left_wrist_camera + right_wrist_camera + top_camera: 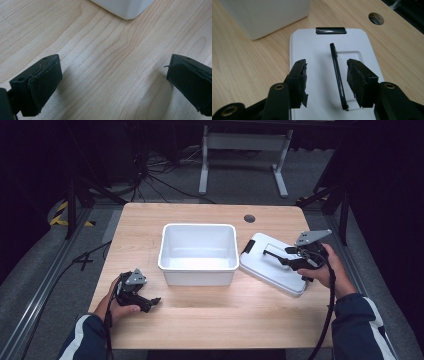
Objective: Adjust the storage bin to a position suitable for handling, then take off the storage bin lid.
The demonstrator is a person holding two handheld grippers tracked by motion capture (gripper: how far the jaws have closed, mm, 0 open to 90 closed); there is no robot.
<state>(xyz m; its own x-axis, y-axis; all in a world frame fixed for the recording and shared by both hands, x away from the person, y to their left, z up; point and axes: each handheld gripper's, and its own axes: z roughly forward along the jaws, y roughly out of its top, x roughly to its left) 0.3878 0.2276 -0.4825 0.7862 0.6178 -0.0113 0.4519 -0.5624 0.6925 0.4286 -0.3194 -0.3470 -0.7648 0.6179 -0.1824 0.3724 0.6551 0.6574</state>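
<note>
A white bin (198, 252) stands open and empty in the middle of the wooden table (225, 320). Its white lid (272, 270) lies flat to the bin's right, with a thin black handle (337, 75) standing up on edge from it and a black latch (331, 30) at its far end. My right gripper (327, 67) is open just above the lid, its jaws either side of the handle, which sits nearer the right jaw. In the high view the right gripper (274, 256) points left over the lid. My left gripper (152, 302) rests low near the bin's front left corner, open and empty (113, 66).
A round cable hole (249, 218) is in the table behind the lid. The bin's corner (125, 7) is a short way ahead of the left jaws. Bare wood runs along the front of the table. Cables and a frame stand on the floor beyond.
</note>
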